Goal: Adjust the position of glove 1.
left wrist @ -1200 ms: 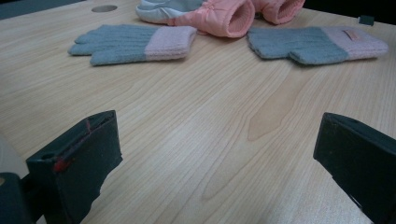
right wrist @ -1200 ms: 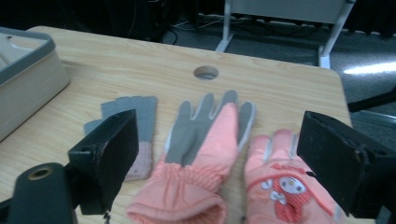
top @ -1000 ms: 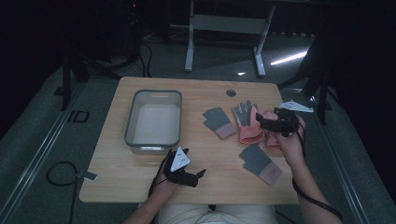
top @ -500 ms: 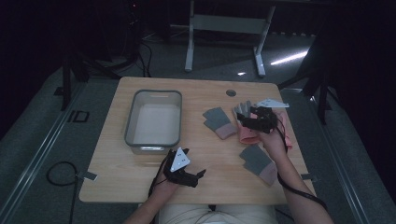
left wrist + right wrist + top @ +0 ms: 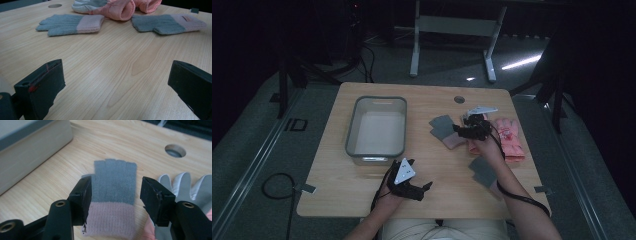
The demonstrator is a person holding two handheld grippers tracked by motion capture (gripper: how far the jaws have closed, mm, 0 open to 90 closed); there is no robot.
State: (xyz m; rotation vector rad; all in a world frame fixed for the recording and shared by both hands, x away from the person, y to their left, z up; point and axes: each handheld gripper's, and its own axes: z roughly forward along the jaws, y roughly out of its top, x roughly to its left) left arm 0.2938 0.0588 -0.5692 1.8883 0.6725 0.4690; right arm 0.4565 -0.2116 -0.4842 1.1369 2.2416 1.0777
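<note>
High view, layout: we see a wooden table with a grey-rimmed bin at its left-centre. To the right of the bin lie a grey-and-pink knit glove, a second one like it nearer the person, and a pink rubber-looking pair.

High view, grippers: the right gripper hangs over the first knit glove, at its cuff end. The left gripper rests low at the near edge of the table, well apart from all the gloves.

Left gripper view, state: its jaws stand wide with bare wood between them; nothing is held. Ahead we see both knit gloves lying flat, one at left and one at right, with the rolled pink cuffs behind them.

Right gripper view, state: the jaws are parted to about the glove's width and straddle it near where grey meets pink. We cannot tell whether the pads touch the wool yet. A white-fingered glove lies just beside it.

Handling, our judgement: the glove looks light, soft and limp, so it will droop from any hold and will not slip or break.

Where to hold, our judgement: the thicker ribbed pink cuff gives the surest pinch; we would bunch it rather than nip one layer.
</note>
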